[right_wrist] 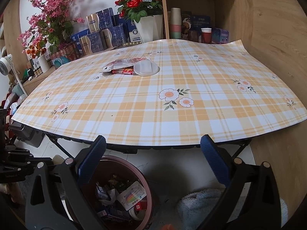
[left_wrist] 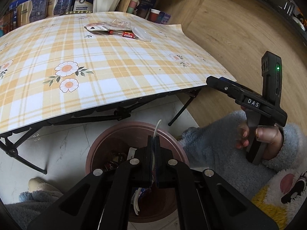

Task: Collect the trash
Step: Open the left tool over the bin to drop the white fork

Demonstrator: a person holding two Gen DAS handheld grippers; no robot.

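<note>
Trash wrapper (left_wrist: 153, 153) pinched in left gripper (left_wrist: 153, 145) jaws over bin (left_wrist: 107, 134), right gripper (right_wrist: 153, 149) jaws spread, empty.

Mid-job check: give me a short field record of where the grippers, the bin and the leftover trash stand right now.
left gripper: shut on a thin white plastic strip, held above the bin
right gripper: open, nothing between its blue pads, at the table's near edge
round brown plastic bin: on the floor under the table edge, already holding wrappers and paper
trash left on plaid tablecloth: clear round plastic lid, red wrapper, clear packet, clustered at the far side
</note>
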